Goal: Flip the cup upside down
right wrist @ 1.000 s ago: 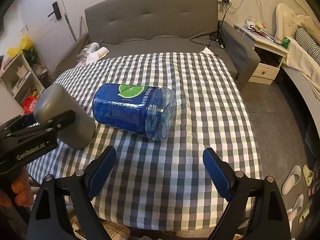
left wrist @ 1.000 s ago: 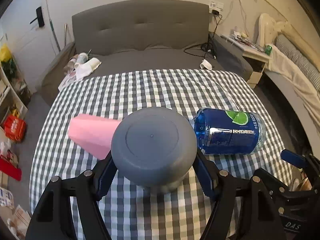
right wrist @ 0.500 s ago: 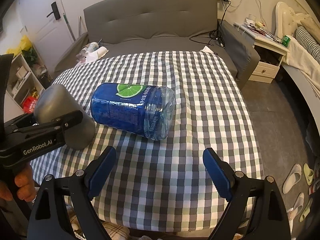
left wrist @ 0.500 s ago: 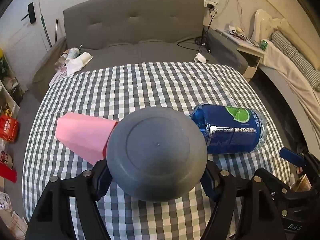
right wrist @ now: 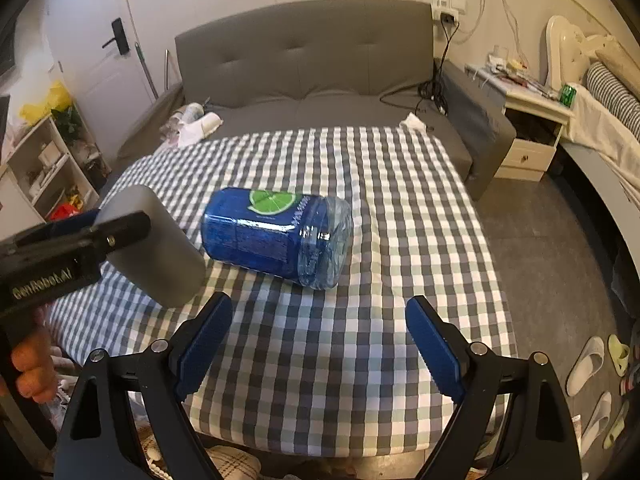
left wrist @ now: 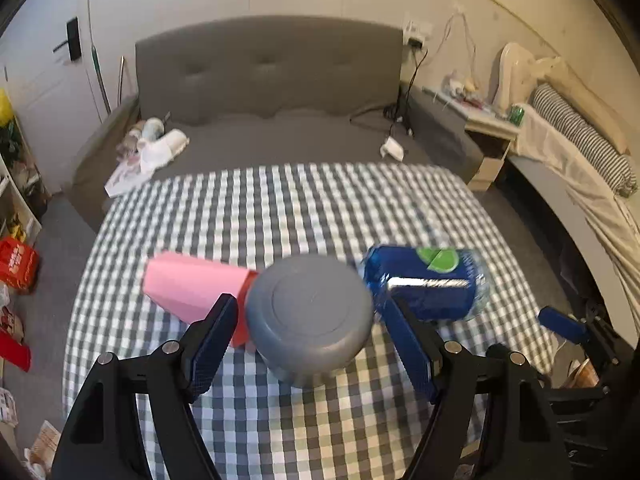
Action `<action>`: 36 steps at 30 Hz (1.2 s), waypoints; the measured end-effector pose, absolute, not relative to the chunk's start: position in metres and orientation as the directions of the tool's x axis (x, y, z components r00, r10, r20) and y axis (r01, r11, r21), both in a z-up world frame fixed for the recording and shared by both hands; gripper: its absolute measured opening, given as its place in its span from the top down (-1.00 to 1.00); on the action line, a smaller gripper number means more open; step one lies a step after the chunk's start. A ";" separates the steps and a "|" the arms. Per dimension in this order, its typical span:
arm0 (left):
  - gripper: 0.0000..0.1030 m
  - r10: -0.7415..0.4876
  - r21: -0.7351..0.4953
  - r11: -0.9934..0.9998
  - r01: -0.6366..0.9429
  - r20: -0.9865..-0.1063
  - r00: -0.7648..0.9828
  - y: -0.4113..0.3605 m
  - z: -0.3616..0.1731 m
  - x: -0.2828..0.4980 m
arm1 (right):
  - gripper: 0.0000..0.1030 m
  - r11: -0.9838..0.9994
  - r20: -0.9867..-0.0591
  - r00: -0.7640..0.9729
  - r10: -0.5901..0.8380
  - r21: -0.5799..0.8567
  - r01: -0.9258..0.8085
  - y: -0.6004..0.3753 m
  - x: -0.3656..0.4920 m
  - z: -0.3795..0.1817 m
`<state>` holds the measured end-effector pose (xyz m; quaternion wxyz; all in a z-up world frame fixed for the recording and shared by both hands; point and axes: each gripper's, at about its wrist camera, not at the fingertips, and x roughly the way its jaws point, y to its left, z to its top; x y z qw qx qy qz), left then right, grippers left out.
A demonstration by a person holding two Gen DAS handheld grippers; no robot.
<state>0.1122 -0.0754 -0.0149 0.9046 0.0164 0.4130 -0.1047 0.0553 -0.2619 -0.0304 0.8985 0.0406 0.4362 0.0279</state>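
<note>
My left gripper (left wrist: pixel 308 348) has its two blue pads spread wide. The grey cup (left wrist: pixel 310 316) sits between them, but in the left wrist view I see a gap on each side of it. From the right wrist view, one black finger (right wrist: pixel 120 228) lies across the side of the cup (right wrist: pixel 156 248), and I cannot tell if it presses on it. So I cannot tell for sure if the cup is gripped or let go. The cup is tipped, with its flat round bottom facing my left camera and up a little. Its low edge is down at the checked cloth (left wrist: pixel 280 208), but I cannot tell if it touches.

My right gripper (right wrist: pixel 320 344) is wide apart and has nothing in it. It hangs over the near part of the checked cloth (right wrist: pixel 400 240).

Just beside the cup, on its left in the left wrist view, a pink cup (left wrist: pixel 188 288) lies on its side. On the other side a blue bottle (left wrist: pixel 428 288) lies on its side too, with a green lime on its label. In the right wrist view the blue bottle (right wrist: pixel 276 236) is near the cup and a small way in front of my right gripper.

Behind the cloth is a grey sofa (right wrist: pixel 304 56). A white bedside table (right wrist: pixel 528 128) stands to the right of it. Some slippers (right wrist: pixel 588 364) lie on the floor.
</note>
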 end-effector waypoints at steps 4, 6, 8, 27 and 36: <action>-0.52 -0.183 -0.044 0.976 0.213 -0.693 0.697 -0.073 0.008 0.095 | -0.73 0.995 -0.760 0.644 0.090 0.095 -0.026 -0.260 0.043 -0.021; -0.52 -0.185 -0.030 0.975 0.219 -0.654 0.734 -0.072 0.020 0.083 | -0.73 0.995 -0.745 0.661 0.090 0.089 -0.035 -0.257 0.034 -0.015; -0.52 -0.192 -0.024 0.974 0.226 -0.615 0.765 -0.067 0.029 0.069 | -0.73 0.996 -0.729 0.678 0.090 0.083 -0.044 -0.254 0.025 -0.009; -1.00 -0.128 -0.033 0.991 0.129 -0.493 0.861 0.008 0.025 -0.017 | -1.00 0.995 -0.563 0.820 0.100 0.067 -0.075 -0.210 -0.039 0.029; -1.00 -0.103 -0.040 0.995 0.096 -0.517 0.850 0.020 0.008 -0.015 | -1.00 0.995 -0.571 0.815 0.095 0.054 -0.079 -0.205 -0.039 0.020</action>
